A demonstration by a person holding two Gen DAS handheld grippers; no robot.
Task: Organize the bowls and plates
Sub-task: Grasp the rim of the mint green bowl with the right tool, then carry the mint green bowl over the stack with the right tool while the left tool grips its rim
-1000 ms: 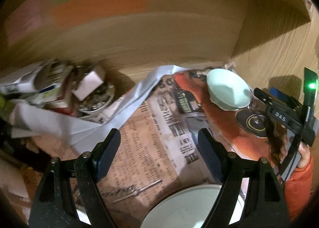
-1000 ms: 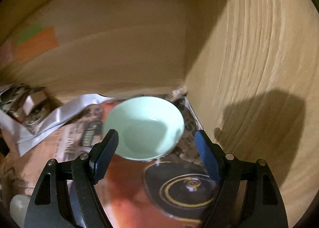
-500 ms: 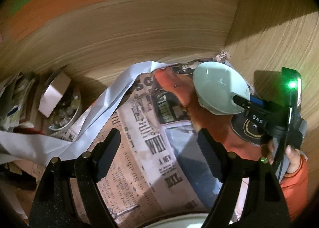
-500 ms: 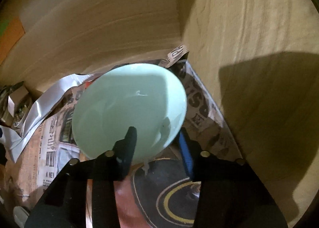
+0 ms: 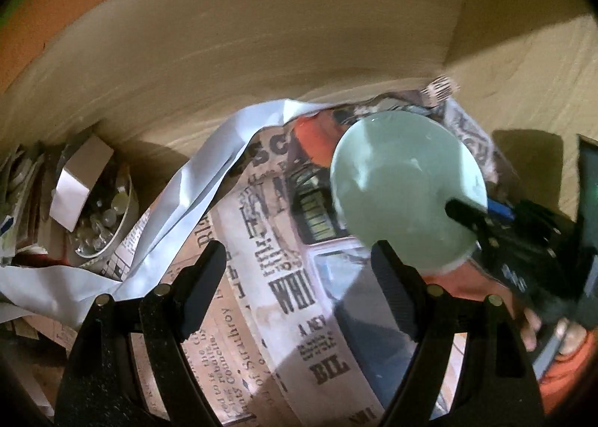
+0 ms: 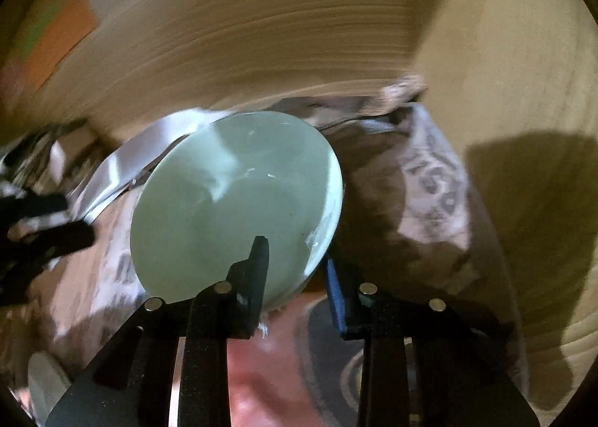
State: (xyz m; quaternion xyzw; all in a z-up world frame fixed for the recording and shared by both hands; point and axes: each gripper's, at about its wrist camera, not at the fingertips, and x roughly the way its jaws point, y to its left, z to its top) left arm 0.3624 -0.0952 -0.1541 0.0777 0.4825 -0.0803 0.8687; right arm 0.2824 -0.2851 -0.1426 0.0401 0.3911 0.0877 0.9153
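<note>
While the right claw pinches the pale green round bowl by its rim, the spread left claw holds nothing, so sorting looks barely begun.

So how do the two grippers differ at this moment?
The right gripper is shut on the rim of the pale green bowl, one finger inside it and one outside; the left gripper is wide open and holds nothing. The right gripper has the bowl tilted and lifted over the newspaper, while the left gripper only hangs above that paper. Both are black two-finger grippers inside the same wooden cupboard.
</note>
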